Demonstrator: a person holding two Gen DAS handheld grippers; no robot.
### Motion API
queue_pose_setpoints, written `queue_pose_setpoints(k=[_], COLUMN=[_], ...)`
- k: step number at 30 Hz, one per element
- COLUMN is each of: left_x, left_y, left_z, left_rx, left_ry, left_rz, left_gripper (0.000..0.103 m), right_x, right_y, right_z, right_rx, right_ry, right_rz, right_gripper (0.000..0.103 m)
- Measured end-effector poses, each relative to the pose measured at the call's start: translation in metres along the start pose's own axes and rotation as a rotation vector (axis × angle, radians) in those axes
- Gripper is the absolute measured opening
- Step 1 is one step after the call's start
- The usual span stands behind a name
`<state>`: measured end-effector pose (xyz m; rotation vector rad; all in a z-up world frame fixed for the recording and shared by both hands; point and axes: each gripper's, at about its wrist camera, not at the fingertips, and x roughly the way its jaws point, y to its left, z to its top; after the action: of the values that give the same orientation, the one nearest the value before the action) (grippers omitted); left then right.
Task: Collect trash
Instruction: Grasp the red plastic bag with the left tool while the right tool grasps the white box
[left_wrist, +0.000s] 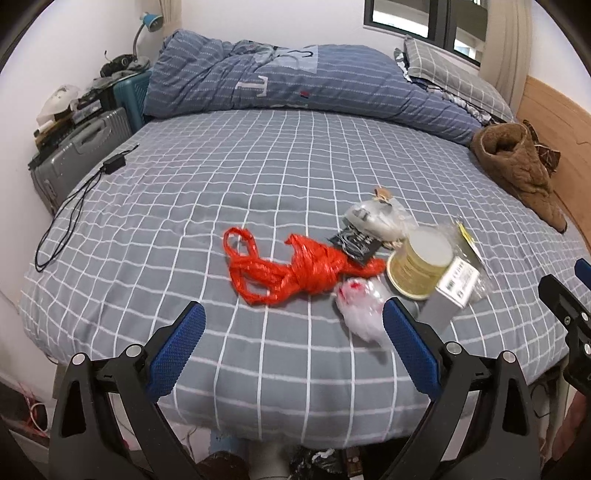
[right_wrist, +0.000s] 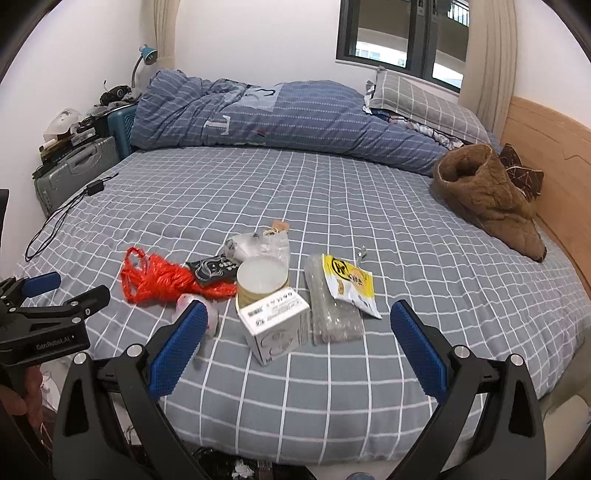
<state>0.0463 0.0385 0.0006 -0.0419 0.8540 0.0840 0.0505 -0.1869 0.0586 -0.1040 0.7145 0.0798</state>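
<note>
While both grippers hover off the near edge of the bed with nothing between their fingers, the sensible move is to pick one piece of trash and close on it squarely. The left gripper has its blue fingers spread wide, and so does the right gripper; neither touches anything.

Nearest the right gripper stands a small white box, close to the near edge. It looks stiff and light, so I would take it across its short sides. Just beside it lies a clear plastic sleeve under a yellow and white packet; thin film like that likely needs a low pinch against the sheet. Touching the box from behind is a round tub. Left of it sit a crumpled white wad, a knotted red plastic bag, a black wrapper and a clear bag, all toward the middle.

Printing on the box and the packet is too blurred to read. The left gripper's body, seen from the right wrist, reads "GenRobot.AI"
</note>
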Motion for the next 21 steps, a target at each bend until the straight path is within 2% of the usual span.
queue_pose_setpoints(k=[9,14,21], left_x=[0.05,0.083,0.118], left_y=[0.007,0.011,0.013], left_z=[0.021,0.024,0.022], left_rx=[0.004,-0.003,-0.031], left_ry=[0.025,0.062,0.099], left_rz=[0.024,0.029,0.008], left_gripper=[0.094,0.094,0.094], right_x=[0.046,0.075,0.104], right_y=[0.002,0.009,0.01], right_z=[0.012,0.005,-0.011], right_rx=[0.001,-0.019,-0.032], right_ry=[0.014,0.047,0.081], right_rz=[0.033,0.048,0.028], right_gripper=[0.095,0.095,0.095])
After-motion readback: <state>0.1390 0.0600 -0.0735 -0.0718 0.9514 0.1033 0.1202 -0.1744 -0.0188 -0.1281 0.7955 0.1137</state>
